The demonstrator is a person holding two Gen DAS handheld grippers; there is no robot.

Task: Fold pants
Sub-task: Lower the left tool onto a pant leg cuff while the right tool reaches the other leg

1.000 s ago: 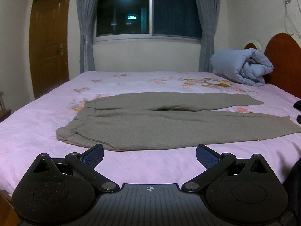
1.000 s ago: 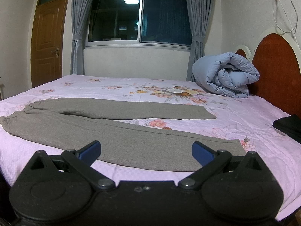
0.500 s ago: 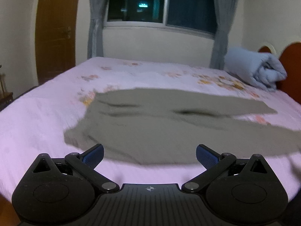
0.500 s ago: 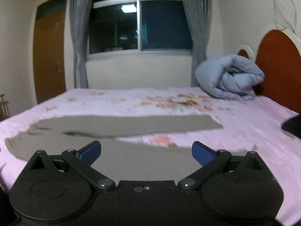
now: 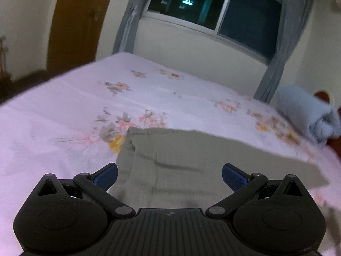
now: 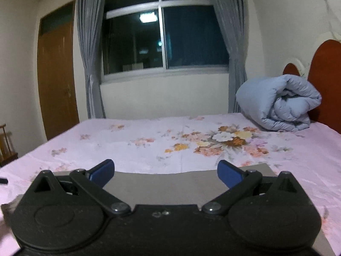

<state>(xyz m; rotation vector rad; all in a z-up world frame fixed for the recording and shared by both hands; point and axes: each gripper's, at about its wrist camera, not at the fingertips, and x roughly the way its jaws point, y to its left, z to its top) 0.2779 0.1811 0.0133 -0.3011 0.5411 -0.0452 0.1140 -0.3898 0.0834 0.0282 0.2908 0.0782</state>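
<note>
Grey-olive pants (image 5: 191, 155) lie flat on the pink floral bed sheet (image 5: 64, 115). In the left wrist view their waistband end is just ahead of my left gripper (image 5: 169, 173), which hovers above the cloth, open and holding nothing. In the right wrist view a leg of the pants (image 6: 166, 183) stretches across just beyond my right gripper (image 6: 165, 173), which is also open and holds nothing. The gripper bodies hide the nearer parts of the pants.
A rolled pale-blue duvet (image 6: 279, 102) rests against the red-brown headboard (image 6: 326, 81) at the right. Behind the bed are a dark window (image 6: 164, 38) with grey curtains and a brown door (image 6: 57, 81). A wooden rack (image 6: 6, 143) stands at the far left.
Both grippers have moved forward over the bed and closer to the pants. The left wrist view now tilts and looks down on the waistband end. The jaws stayed open.
</note>
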